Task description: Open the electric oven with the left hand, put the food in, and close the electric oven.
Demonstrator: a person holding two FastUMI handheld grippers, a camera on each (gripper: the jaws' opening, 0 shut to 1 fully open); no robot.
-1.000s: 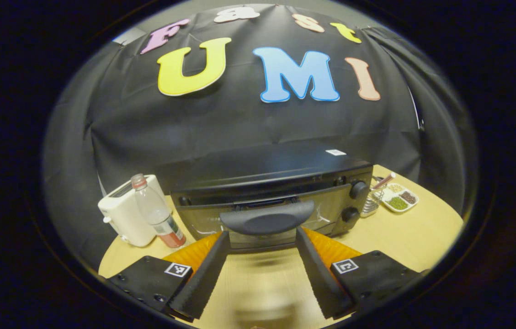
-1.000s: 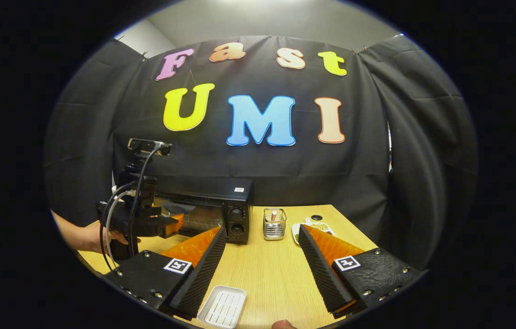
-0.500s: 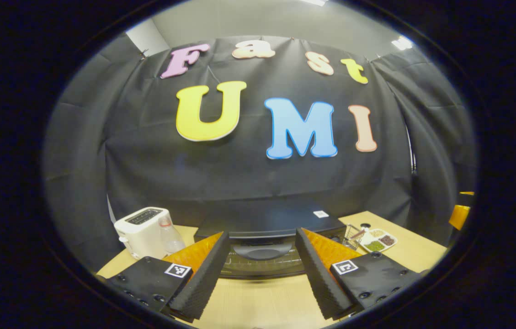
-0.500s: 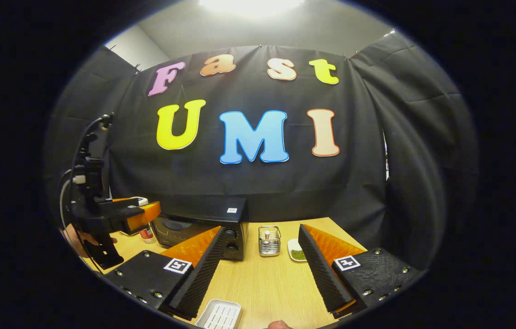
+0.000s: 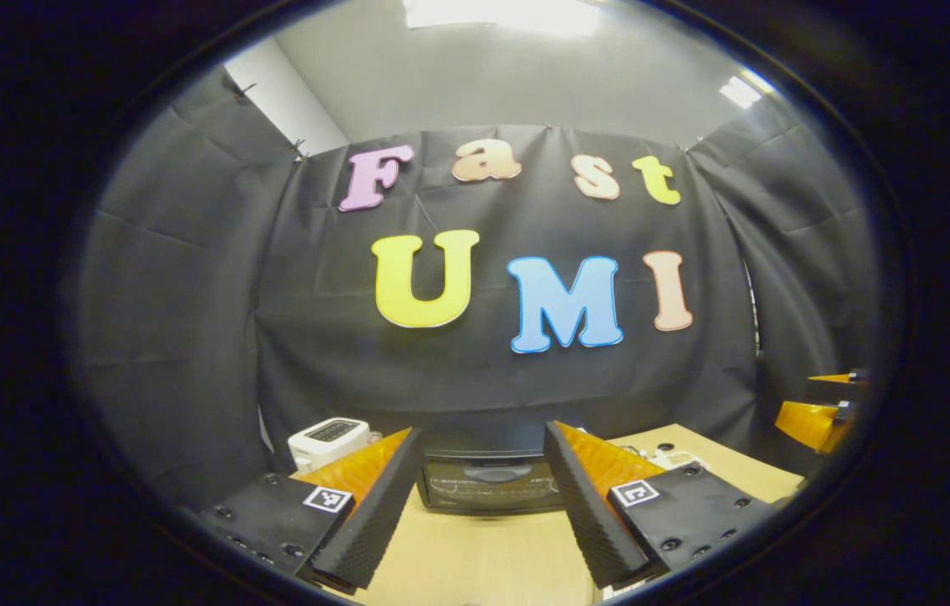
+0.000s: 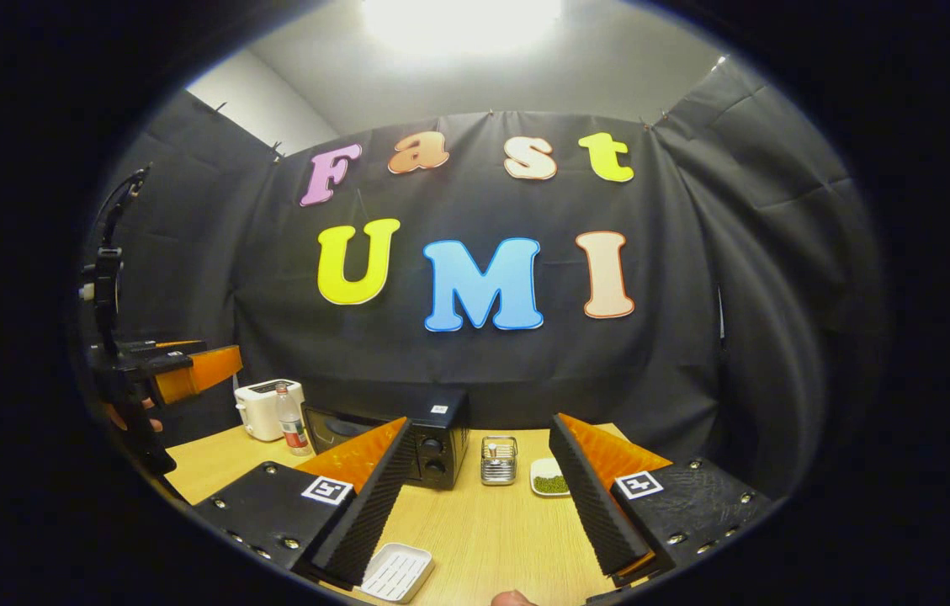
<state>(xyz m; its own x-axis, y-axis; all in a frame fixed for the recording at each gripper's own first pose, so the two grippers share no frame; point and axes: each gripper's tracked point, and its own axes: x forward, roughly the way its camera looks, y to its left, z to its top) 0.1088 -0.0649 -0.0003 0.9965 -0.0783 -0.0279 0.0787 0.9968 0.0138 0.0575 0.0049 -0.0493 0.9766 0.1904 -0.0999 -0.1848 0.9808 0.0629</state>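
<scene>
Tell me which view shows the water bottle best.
The right gripper view: the water bottle stands upright on the table between the toaster and the oven. In the left gripper view, I cannot make it out beside the toaster.

Left gripper (image 5: 481, 505) fingers spread apart, electric oven (image 5: 487, 484) between them, toaster (image 5: 327, 439) beside it

Black cloth (image 6: 676, 370) hangs in loose folds as the booth's back wall and wraps round both sides. Above its top edge rises a plain pale grey room wall (image 5: 525, 84), with a whiter strip of wall (image 6: 264, 105) at the upper left corner. Bright ceiling lights (image 6: 462, 21) glare overhead. Below, a light wood-grain desk (image 6: 483, 539) stretches back to the foot of the cloth.
</scene>
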